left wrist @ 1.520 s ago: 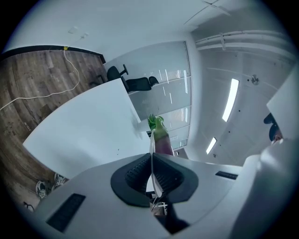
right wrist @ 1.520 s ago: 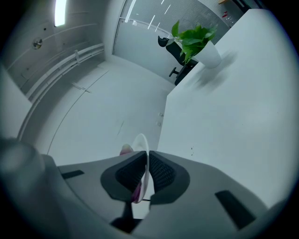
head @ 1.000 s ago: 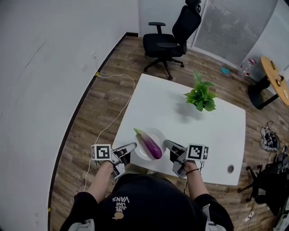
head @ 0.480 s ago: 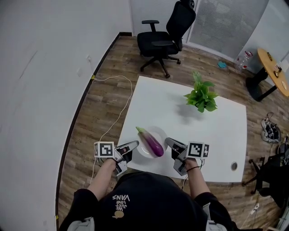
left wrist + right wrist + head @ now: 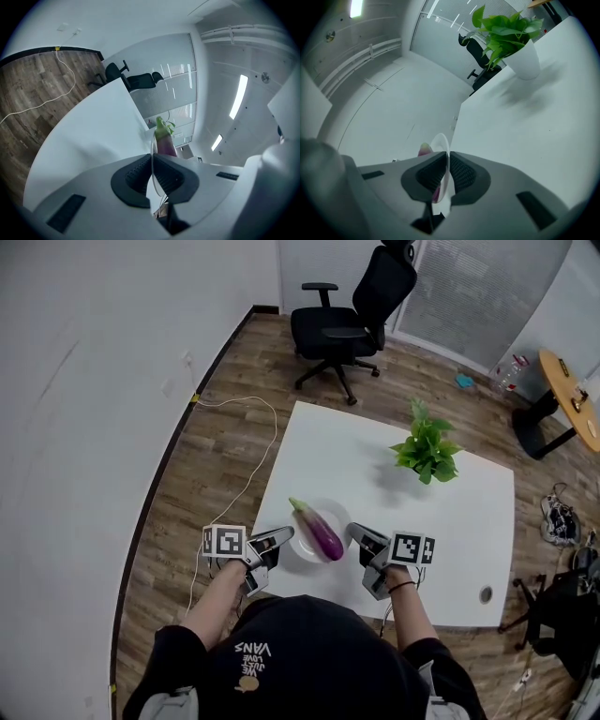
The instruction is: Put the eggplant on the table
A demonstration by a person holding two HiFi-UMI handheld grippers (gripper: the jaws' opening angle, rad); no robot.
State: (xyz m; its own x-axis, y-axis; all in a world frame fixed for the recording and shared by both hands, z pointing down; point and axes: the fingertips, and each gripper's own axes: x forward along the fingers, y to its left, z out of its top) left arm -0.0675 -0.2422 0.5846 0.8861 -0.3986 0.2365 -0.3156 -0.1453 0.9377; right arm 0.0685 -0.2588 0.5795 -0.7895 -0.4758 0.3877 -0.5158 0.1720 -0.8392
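Trailing over the wood floor at upper left, a white cable (image 5: 270, 416) nears the bench (image 5: 450, 531). Low centre, the left hand-held gripper (image 5: 275, 540) and right hand-held gripper (image 5: 355, 533) pinch opposite rims of a white plate (image 5: 298, 555) that carries the eggplant (image 5: 319, 532). A potted plant (image 5: 427, 451) stands clear at the right. Only the gripper views show the pads closed on the thin rim.
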